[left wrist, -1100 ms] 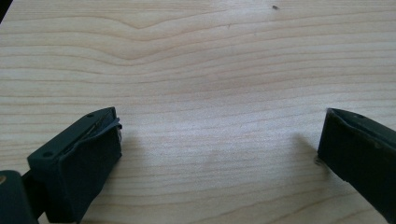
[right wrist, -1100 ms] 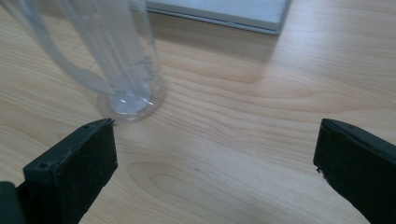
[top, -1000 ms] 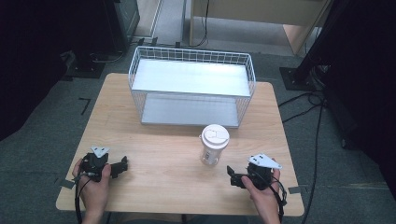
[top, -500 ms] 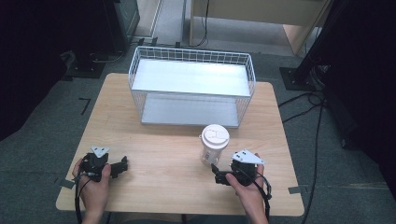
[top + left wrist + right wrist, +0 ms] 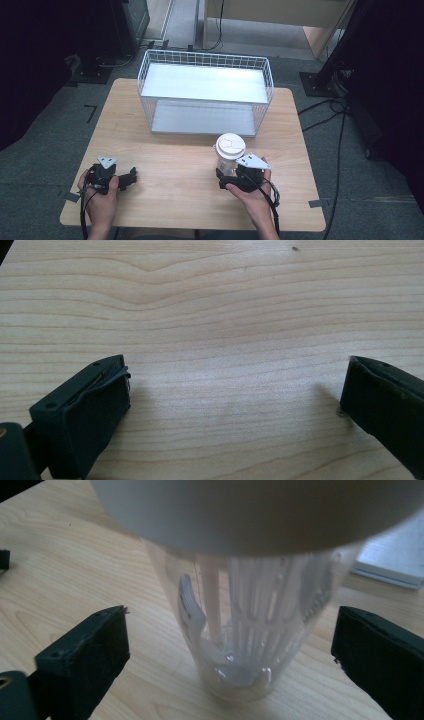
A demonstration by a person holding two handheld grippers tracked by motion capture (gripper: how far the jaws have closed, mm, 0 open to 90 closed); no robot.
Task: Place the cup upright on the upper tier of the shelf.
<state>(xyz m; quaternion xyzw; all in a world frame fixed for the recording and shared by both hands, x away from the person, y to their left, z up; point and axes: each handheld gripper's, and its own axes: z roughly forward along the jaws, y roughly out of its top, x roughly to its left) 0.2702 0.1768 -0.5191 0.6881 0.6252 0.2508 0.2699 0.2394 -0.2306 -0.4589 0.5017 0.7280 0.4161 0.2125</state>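
Note:
A clear plastic cup (image 5: 229,151) with a white lid stands upright on the wooden table (image 5: 175,200), in front of the wire basket. My right gripper (image 5: 223,173) has come up to it from the near side. In the right gripper view the cup (image 5: 240,630) stands between the two jaws with a gap on each side. The jaws have just been closing and the pads do not touch the cup. My left gripper (image 5: 131,176) rests low at the table's near left, open, with bare wood between its fingers (image 5: 85,410).
A white wire basket (image 5: 205,56) with a pale floor stands at the back middle of the table. Cables run over the grey floor to the right of the table. Dark stands and furniture ring the table.
My right gripper has moved left and forward up to the cup, so the cup now stands between its jaws. The left gripper has kept still.

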